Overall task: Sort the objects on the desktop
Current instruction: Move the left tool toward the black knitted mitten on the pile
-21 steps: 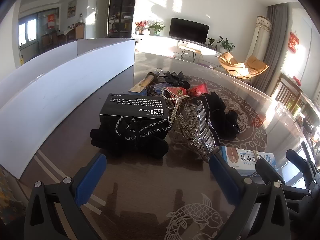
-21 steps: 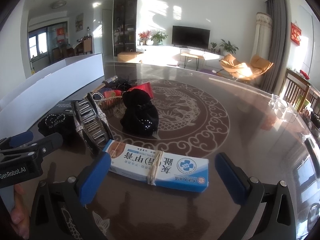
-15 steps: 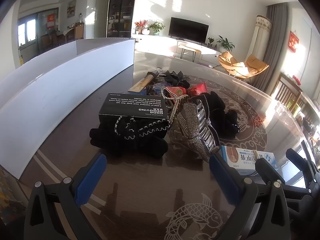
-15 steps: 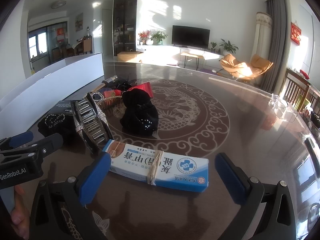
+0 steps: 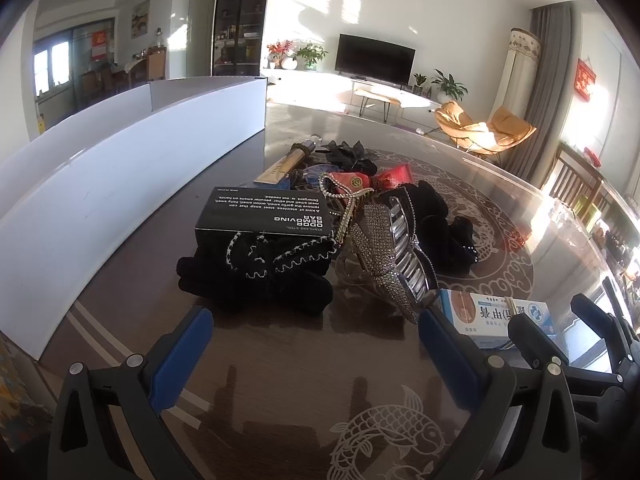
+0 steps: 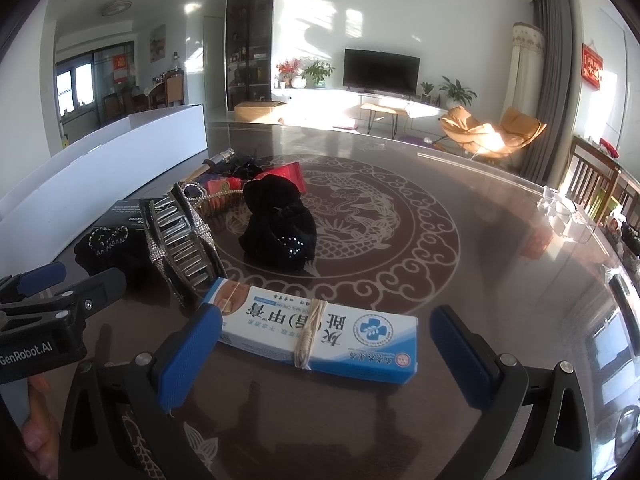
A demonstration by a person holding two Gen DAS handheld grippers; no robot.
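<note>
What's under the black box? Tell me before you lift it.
The black box rests with its near edge on a black velvet hair piece trimmed with rhinestones. A beaded chain lies against its right end. Whatever lies beneath its far half is covered.

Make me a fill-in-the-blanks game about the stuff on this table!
1. The lettering on the black box is ____.
2. A piece of ____ is tied around the blue and white box.
3. Both the left gripper and the right gripper are ____.
4. The big sparkly hair clip lies to the ____ of the blue and white box in the right wrist view.

Missing words: white; string; open; left
</note>
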